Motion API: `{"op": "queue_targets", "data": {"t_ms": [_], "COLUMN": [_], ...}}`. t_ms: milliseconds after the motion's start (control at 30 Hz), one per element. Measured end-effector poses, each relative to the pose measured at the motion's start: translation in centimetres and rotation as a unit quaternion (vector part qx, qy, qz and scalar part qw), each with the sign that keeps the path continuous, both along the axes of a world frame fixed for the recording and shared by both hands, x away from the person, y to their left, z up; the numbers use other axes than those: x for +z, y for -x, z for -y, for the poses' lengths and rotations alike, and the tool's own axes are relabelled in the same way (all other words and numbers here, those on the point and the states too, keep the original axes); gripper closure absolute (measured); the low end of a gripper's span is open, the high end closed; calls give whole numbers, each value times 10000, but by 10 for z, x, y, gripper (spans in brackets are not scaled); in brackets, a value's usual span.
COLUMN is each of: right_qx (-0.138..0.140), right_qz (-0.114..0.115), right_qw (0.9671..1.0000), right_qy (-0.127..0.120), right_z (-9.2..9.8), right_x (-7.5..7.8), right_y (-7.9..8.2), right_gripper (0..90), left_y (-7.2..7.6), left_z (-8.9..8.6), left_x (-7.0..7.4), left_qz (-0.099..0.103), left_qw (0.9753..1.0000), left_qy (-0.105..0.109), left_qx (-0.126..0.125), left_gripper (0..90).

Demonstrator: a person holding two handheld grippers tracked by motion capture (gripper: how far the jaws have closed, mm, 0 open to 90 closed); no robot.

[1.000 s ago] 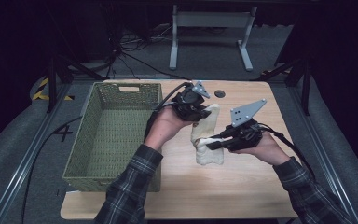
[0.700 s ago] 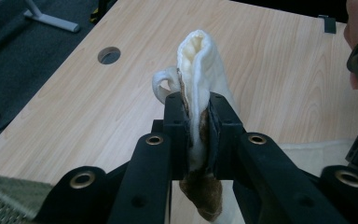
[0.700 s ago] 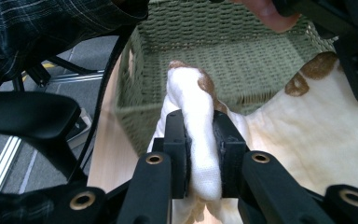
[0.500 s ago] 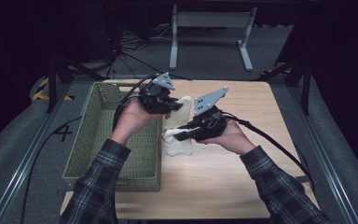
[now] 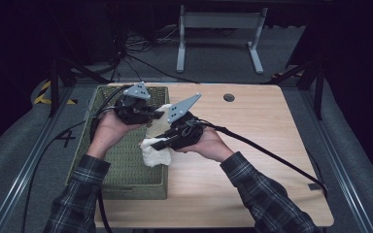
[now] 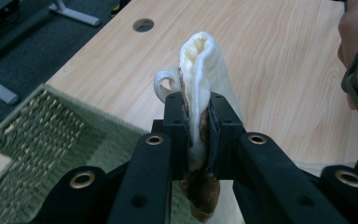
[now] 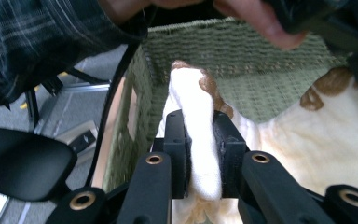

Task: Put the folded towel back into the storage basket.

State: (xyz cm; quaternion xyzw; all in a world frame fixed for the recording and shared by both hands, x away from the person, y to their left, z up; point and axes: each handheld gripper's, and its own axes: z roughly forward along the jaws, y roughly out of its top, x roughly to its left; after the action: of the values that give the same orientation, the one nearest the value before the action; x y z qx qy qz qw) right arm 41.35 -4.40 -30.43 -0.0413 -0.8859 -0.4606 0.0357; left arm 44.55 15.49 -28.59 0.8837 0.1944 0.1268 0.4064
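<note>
A cream cloth (image 5: 155,141) with brown patches hangs between my two grippers, over the right rim of the green woven basket (image 5: 126,165). My left gripper (image 5: 150,115) is shut on the cloth's upper edge, and the cloth (image 6: 200,93) stands up between its jaws. Lower and to the right, my right gripper (image 5: 161,143) is shut on another fold. In the right gripper view the cloth (image 7: 200,140) is pinched between the jaws, with the basket (image 7: 242,60) wall just behind.
The wooden table (image 5: 262,160) stretches to the right of the basket, with a round cable hole (image 5: 228,97) near its far edge. Cables trail from both grippers. A metal stand (image 5: 218,29) is on the floor beyond the table.
Both grippers have carried the cloth leftward from the middle of the table to the basket's right rim. The hold on the cloth is unchanged.
</note>
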Motion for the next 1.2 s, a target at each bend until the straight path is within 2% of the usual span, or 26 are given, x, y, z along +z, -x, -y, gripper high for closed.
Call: {"op": "queue_targets", "data": {"t_ms": [33, 67, 167, 300, 500, 667, 733, 800, 867, 1200], "right_qx": [3, 26, 98, 97, 123, 122, 169, 159, 117, -238], "right_qz": [-12, -93, -117, -188, -246, -265, -303, -346, -291, -36], "right_qw": [10000, 10000, 9999, 9998, 9996, 9994, 9992, 9990, 9993, 9996], "right_qy": [-40, 21, 47, -68, 100, 158, 188, 224, 223, 156], "right_z": [-2, -8, -18, -28, -33, -35, -35, -34, -31, -6], "right_x": [-2, -7, -15, -24, -40, -48, -51, -51, -49, -36], "right_y": [0, -1, -1, -1, -1, 1, 2, 2, 1, -2], "right_gripper": [789, 788, 788, 788, 784, 777, 743, 685, 639, 530], "left_y": [3, 4, 6, 8, 11, 11, 11, 10, 9, -2], "left_z": [-7, -11, -20, -28, -29, -29, -29, -28, -27, -17], "left_x": [-4, -6, -12, -19, -31, -34, -35, -35, -35, -30], "left_qz": [-35, -49, -48, -104, -218, -249, -267, -251, -271, -213], "left_qw": [10000, 9999, 9998, 9996, 9995, 9994, 9994, 9995, 9994, 9995], "left_qy": [33, 48, 52, 79, 54, 28, 28, 13, 20, 27], "left_qx": [73, 102, 164, 241, 224, 226, 211, 200, 205, 216], "left_gripper": [803, 802, 803, 802, 802, 802, 802, 802, 803, 801]}}
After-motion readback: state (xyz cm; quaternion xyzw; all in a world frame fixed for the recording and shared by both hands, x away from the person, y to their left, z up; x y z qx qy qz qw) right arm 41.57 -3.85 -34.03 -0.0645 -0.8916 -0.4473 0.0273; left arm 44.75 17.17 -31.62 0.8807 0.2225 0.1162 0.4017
